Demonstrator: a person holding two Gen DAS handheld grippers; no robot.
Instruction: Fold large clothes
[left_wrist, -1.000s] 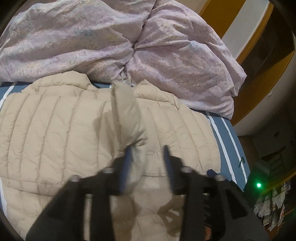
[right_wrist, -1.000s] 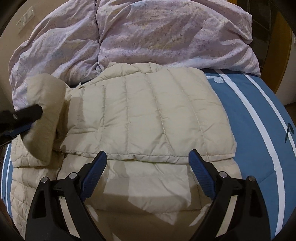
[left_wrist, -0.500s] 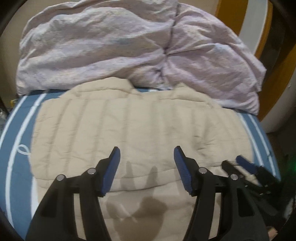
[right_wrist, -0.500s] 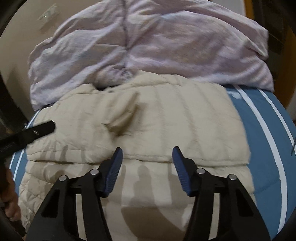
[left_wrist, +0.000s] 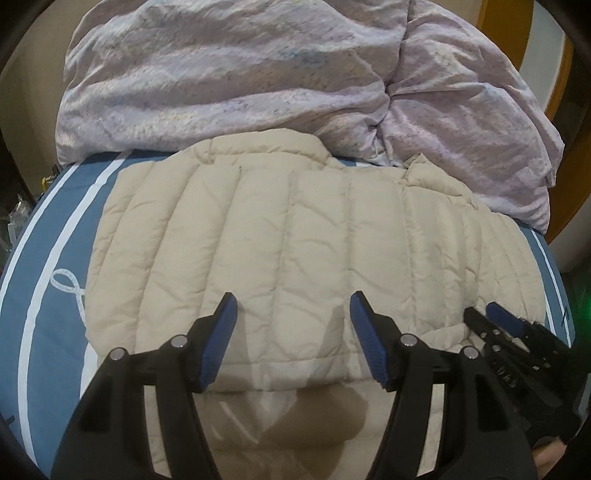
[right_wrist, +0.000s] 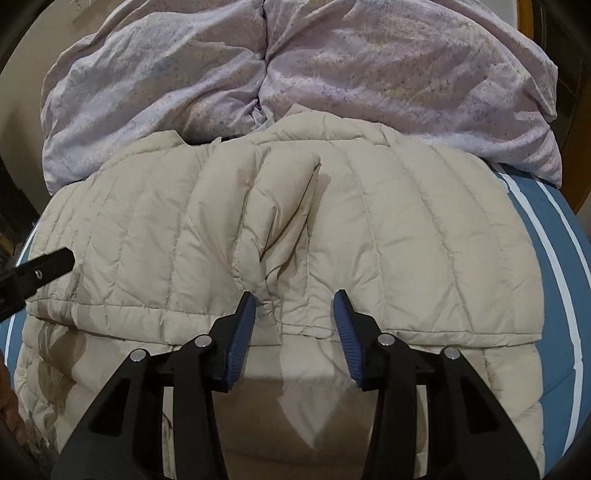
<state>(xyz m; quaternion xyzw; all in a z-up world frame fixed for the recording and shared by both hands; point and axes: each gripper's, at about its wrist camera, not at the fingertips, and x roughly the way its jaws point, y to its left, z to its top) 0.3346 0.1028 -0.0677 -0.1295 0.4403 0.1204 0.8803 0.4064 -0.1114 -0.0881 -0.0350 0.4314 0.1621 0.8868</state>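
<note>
Both tools gape over jacket (right_wrist: 406, 240), its hem hidden behind them

A crumpled lilac duvet (left_wrist: 295, 74) is heaped across the bed from ten to two o'clock. Under it runs a blue bedsheet (left_wrist: 48, 258) with white stripes and a looped white squiggle, showing at nine and three o'clock. An orange wooden frame (left_wrist: 517, 33) rises at one o'clock. A green light (left_wrist: 585, 314) glows at three.
</note>
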